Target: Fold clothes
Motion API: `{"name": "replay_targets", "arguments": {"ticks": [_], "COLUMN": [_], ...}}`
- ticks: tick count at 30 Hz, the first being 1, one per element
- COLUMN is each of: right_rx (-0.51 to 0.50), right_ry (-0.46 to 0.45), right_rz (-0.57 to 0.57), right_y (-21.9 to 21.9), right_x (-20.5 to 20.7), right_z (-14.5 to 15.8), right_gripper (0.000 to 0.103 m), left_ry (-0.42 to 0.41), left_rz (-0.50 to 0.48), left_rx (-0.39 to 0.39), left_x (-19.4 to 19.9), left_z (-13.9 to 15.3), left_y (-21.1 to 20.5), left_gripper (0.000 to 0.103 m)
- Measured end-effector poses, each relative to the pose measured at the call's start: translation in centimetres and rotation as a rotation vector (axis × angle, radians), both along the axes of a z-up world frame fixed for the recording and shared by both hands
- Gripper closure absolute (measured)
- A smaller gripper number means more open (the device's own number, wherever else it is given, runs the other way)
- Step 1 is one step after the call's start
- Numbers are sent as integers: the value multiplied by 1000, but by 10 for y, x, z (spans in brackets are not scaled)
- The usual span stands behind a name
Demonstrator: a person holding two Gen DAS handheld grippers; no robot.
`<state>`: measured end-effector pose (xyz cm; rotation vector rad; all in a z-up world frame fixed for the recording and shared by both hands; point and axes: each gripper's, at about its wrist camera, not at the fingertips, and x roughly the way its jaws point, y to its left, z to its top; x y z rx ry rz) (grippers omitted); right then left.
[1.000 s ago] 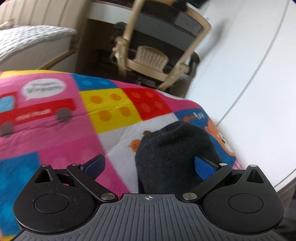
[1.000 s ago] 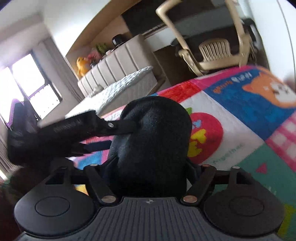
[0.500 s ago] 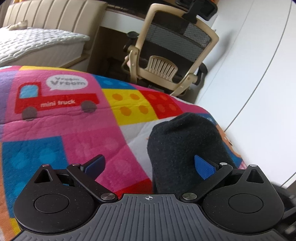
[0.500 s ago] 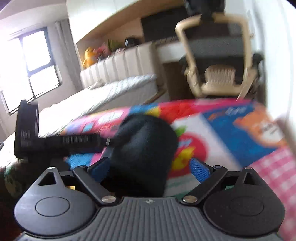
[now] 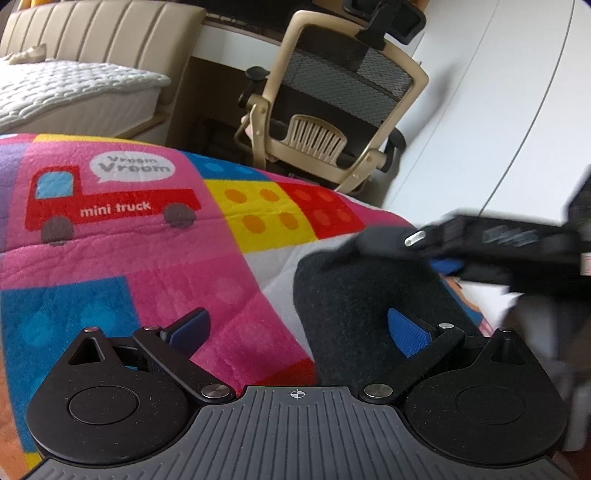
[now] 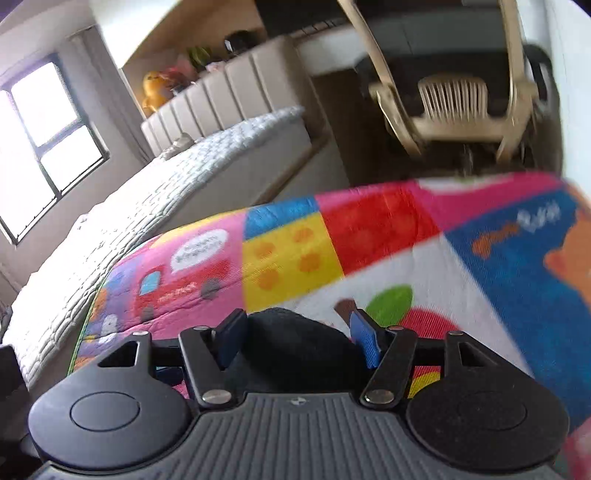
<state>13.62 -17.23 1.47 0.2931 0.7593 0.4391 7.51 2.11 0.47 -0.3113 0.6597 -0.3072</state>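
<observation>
Left wrist view: left tool (image 5: 299, 328) spread wide, dark garment (image 5: 369, 306) lower right on blanket (image 5: 110, 258) reading "Vroom Vroom", "mini truck". Right tool (image 6: 295, 336), fingers apart w/ garment (image 6: 295, 347) between, at frame bottom center.

A patchwork blanket (image 5: 110, 258) printed with a red "mini truck", a "Vroom Vroom" speech bubble, and yellow and red studded blocks covers the near surface. Beyond it stands a beige-framed mesh office chair (image 5: 332, 110) at a white desk (image 5: 236, 40). At left, a bed (image 5: 55, 88) with a quilted white mattress and padded beige headboard (image 5: 110, 33). A window (image 6: 48, 147) and a yellow plush toy (image 6: 153, 88) appear in the right wrist view.
</observation>
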Motion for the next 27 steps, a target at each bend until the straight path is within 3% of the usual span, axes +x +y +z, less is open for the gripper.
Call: {"name": "replay_targets", "arguments": {"ticks": [2,4,10,13,16,21,23,27], "right_rx": [20,-16,-96,-104,-92,15,70,219], "right_ry": [22,-7,-140,-118,-92,-61,-11,79], "right_rz": [-10,-24,-42,-56,-87,-49,-20,-18], "right_y": [-4,-4,-15,-21,-26,-28,-29,-35], "right_x": [4,-3,-60,-75,-82,-79,-74,-64], "right_z": [-4,0,15,9,0,0,-9,-29], "right_gripper": [39,33,32,32,25,21,18,21], "left_ry": [1,-1,-9,-10,-18,5,29,79], "left_rz": [-6,-18,-23,-19,-33,3,-8,-58], "left_rx": [-10,-18,-18,-11,1,-10,-40,-112], "left_x": [3,4,5,5,1,-9,-12,-16], "left_z": [-1,-2,-3,-2,-2,4,4,1], "left_y": [2,2,6,8,9,17,20,22], "left_gripper": [0,0,0,0,0,0,1,1]}}
